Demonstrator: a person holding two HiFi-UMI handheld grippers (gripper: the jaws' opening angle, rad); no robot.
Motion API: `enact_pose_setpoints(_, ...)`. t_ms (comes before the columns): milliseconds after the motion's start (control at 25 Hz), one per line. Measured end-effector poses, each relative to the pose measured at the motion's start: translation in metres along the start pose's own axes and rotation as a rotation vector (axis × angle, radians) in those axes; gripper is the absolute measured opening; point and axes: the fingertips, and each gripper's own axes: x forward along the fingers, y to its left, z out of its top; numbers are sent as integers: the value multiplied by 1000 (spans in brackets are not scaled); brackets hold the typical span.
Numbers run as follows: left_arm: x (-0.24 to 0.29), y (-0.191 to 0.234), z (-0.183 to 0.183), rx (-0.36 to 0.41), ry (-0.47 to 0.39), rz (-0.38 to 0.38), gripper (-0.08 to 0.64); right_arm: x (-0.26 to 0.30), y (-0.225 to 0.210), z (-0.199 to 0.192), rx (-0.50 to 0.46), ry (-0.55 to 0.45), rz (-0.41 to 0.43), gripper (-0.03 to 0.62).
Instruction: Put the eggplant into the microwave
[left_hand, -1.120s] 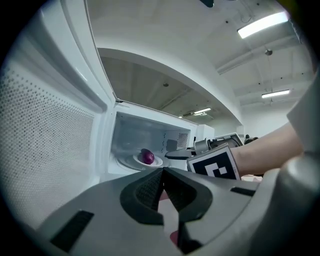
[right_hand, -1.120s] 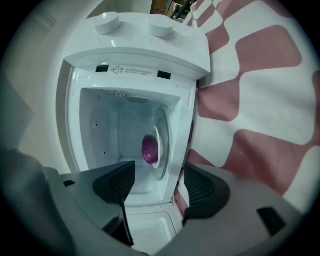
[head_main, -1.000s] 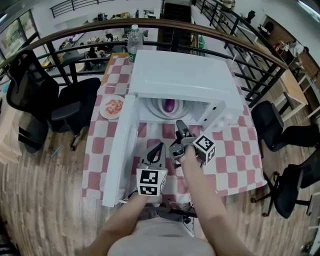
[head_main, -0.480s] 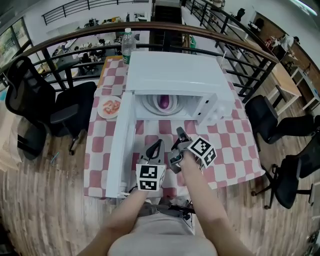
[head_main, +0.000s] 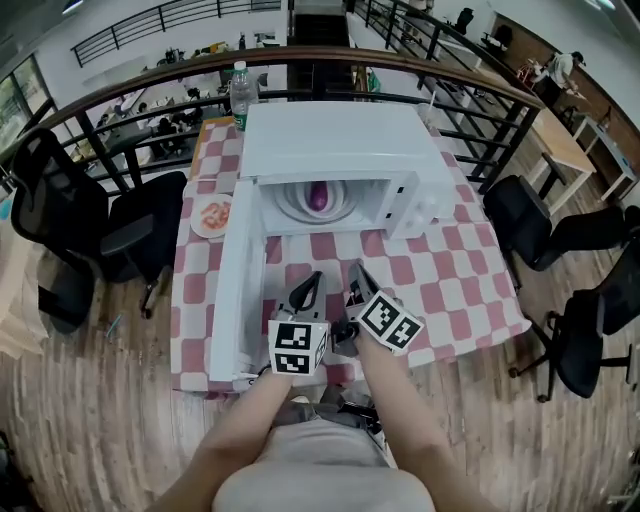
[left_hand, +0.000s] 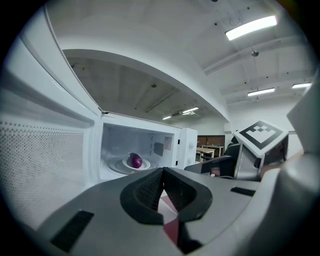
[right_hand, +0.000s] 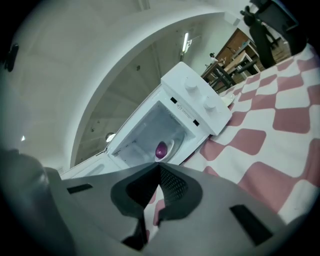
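The purple eggplant (head_main: 317, 195) lies on a white plate inside the white microwave (head_main: 340, 140), also seen as the eggplant (left_hand: 135, 161) and the eggplant (right_hand: 160, 150) in the gripper views. The microwave's door (head_main: 237, 290) stands swung wide to the left. Both grippers hover over the checkered table in front of the oven, well short of its opening. My left gripper (head_main: 310, 283) (left_hand: 162, 172) is shut with nothing in it. Beside it, my right gripper (head_main: 357, 272) (right_hand: 160, 167) is rolled to one side, shut and empty too.
A plate of food (head_main: 213, 215) sits left of the microwave and a water bottle (head_main: 238, 85) stands at the table's far left corner. Black office chairs (head_main: 95, 225) flank the table. The near table edge (head_main: 300, 378) is just under my hands.
Both grippers have drawn back from the microwave toward the table's near edge, the right one farther. The right gripper has rolled over and its jaws have closed on nothing.
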Motion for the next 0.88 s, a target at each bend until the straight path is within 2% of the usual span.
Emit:
enact_pose_setpoints(120, -2, -6, -1, 8, 0, -14, 3, -11, 5, 0, -94, -25, 11, 24)
enact_pose_setpoints(280, -4, -12, -1, 14, -5, -28, 4, -25, 19, -5, -266, -43, 22, 25)
enact_pose_setpoints(680, -6, -15, 6, 27, -33, -27, 4, -55, 31, 12, -582, -160, -31, 25)
enact_pose_setpoints(880, -8, -25, 22, 55, -90, -45, 3, -63, 48, 25, -663, -214, 4, 24)
